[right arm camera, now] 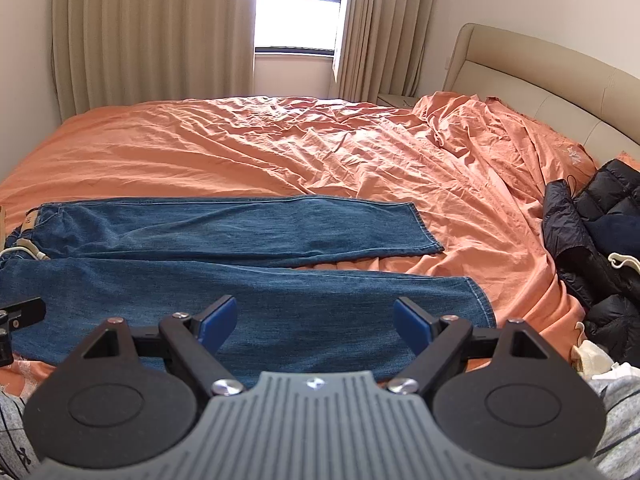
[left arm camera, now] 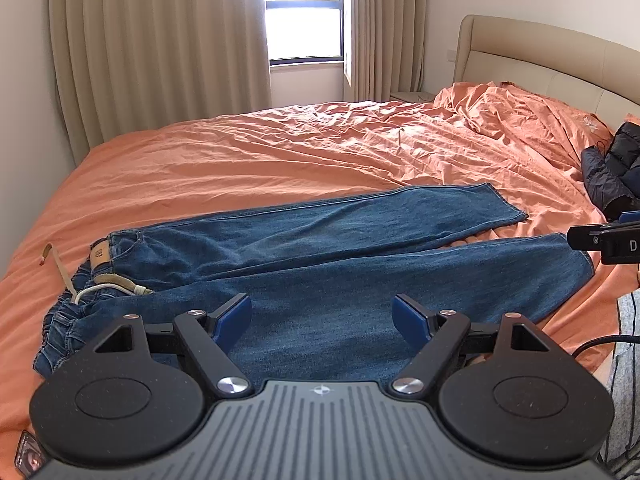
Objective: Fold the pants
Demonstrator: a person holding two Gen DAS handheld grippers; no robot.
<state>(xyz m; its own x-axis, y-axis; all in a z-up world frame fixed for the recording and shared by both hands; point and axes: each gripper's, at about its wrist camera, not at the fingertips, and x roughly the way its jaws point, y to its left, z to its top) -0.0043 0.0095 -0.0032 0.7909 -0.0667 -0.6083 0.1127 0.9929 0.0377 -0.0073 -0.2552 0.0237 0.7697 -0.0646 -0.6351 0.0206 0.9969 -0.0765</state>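
Blue jeans (left arm camera: 320, 264) lie flat on the orange bed, waistband (left arm camera: 100, 276) with a drawstring at the left, both legs spread toward the right. They also show in the right wrist view (right arm camera: 240, 272). My left gripper (left arm camera: 322, 318) is open and empty, hovering over the near leg by the thigh. My right gripper (right arm camera: 314, 320) is open and empty, hovering over the near leg close to its hem (right arm camera: 480, 300). The right gripper's body shows at the right edge of the left wrist view (left arm camera: 604, 240).
The orange sheet (right arm camera: 320, 152) covers the bed, rumpled toward the beige headboard (right arm camera: 540, 80) at right. A dark puffer jacket (right arm camera: 592, 240) lies at the right edge. Curtains and a window stand behind the bed. A phone (left arm camera: 28, 456) lies at lower left.
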